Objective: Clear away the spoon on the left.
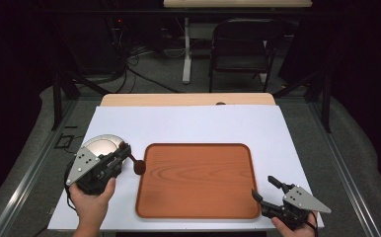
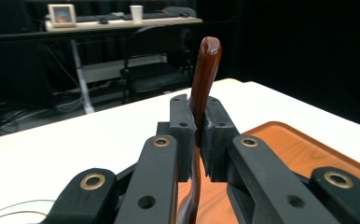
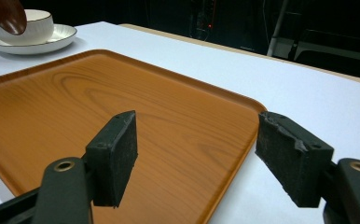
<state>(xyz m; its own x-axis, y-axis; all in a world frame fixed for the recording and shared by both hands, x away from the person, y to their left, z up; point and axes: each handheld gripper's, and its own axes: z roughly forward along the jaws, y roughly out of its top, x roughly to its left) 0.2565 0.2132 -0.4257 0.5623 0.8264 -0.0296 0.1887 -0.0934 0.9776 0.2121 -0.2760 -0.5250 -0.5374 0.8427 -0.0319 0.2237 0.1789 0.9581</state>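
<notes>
Brown wooden spoon, wood-grain tray

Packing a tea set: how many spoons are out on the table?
1: a brown wooden spoon clamped in the left gripper, held beside the tray.

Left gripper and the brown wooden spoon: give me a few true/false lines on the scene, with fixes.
1. The left gripper is shut on the brown wooden spoon. True.
2. The right gripper holds the white cup. False: its fingers stand open with nothing between them, at the near right corner of the orange-brown wooden tray.
3. The tray carries the cup and saucer. False: the white cup sits on the white saucer, on the white table cover beside the tray.
4. The spoon's bowl hangs near the tray's left edge. True.
</notes>
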